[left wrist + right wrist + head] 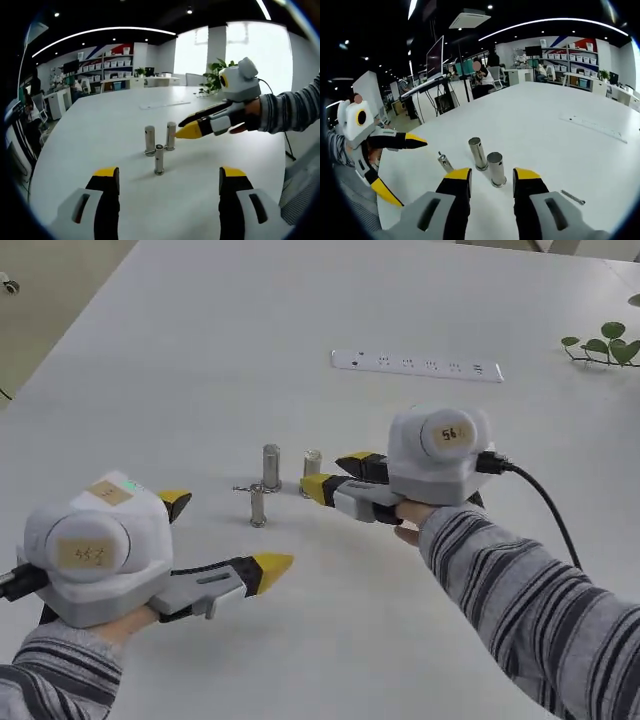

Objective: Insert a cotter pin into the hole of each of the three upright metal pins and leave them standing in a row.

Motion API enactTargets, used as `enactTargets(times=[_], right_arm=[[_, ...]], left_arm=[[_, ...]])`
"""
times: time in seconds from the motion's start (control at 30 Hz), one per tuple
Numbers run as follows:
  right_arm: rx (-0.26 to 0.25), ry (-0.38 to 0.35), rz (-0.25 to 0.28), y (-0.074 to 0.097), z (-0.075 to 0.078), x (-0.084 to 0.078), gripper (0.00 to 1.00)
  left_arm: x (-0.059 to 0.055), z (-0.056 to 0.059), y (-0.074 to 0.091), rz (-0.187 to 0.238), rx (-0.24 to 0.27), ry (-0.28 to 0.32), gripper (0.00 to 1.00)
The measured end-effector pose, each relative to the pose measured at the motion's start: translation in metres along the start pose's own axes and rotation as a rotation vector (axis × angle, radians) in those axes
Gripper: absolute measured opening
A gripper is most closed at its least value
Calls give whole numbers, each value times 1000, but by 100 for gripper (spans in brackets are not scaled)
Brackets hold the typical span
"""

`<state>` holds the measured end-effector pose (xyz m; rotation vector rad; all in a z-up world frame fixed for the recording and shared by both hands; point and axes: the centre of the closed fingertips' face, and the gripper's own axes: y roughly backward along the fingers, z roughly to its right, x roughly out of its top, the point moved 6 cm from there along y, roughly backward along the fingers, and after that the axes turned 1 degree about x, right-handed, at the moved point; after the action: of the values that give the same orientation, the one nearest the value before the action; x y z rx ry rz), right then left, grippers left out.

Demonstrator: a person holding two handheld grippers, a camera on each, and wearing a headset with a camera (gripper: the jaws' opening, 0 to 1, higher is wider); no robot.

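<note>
The left tool, white and grey plastic with yellow tips, sits low over the smooth white desk, jaws spread wide and holding nothing. Just ahead of it stand three short, silvery, cylindrical metal pins, all upright and bunched in a triangle rather than a line. The front pin has a thin wire cotter pin poking out sideways near its top. Across from it the right tool lies level, jaws part-way open and gripping nothing. In the right gripper view one rear pin stands just ahead of the gap between the tips and looks untouched. A loose cotter pin, slim and shiny, lies flat on the desk near that tool. Farther back there's a long white power strip and a leafy green plant sprig.
</note>
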<state>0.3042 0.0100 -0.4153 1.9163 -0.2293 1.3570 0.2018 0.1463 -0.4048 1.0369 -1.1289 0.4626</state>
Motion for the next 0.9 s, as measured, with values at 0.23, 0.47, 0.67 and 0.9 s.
enactTargets(times=[0.23, 0.47, 0.67, 0.9], right_arm=[[7, -12, -14, -17, -1, 0, 26], [4, -15, -28, -23, 1, -2, 22], [-6, -20, -25, -26, 3, -2, 18], [-23, -38, -25, -23, 6, -4, 11]], left_arm=[[2, 3, 4, 5, 2, -34, 87], [7, 7, 11, 34, 0, -41, 92], [7, 8, 14, 34, 4, -30, 94], [2, 9, 16, 21, 4, -31, 95]])
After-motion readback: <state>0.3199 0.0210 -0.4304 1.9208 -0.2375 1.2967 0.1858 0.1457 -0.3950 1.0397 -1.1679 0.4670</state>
